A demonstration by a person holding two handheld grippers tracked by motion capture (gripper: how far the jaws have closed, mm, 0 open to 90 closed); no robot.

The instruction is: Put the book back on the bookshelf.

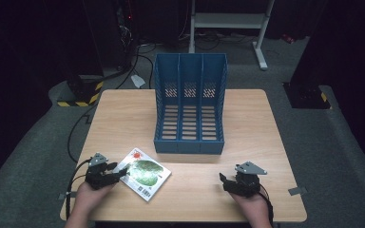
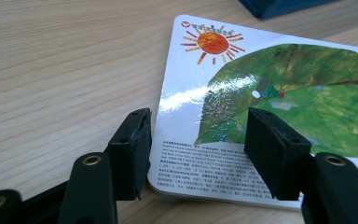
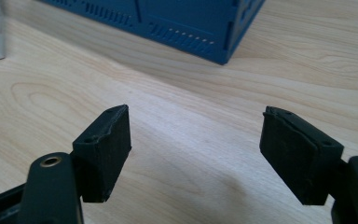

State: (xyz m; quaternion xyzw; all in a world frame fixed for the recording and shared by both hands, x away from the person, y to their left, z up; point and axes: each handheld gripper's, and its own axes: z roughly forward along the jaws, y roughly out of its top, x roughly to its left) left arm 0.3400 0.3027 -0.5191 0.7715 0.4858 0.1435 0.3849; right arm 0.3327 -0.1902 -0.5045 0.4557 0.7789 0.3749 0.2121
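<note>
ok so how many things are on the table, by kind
picture book: 1
blue file rack with three slots: 1
hand-held grippers: 2, the left gripper at the book's corner, the right gripper over bare wood
total: 4

Left gripper point(image 1: 120, 172) low at the near left, jaws apart, pointing right. Right gripper point(image 1: 224, 179) low at the near right, jaws wide apart, pointing left. One hand point(image 1: 91, 192) behind each, forearms entering from below.
</note>
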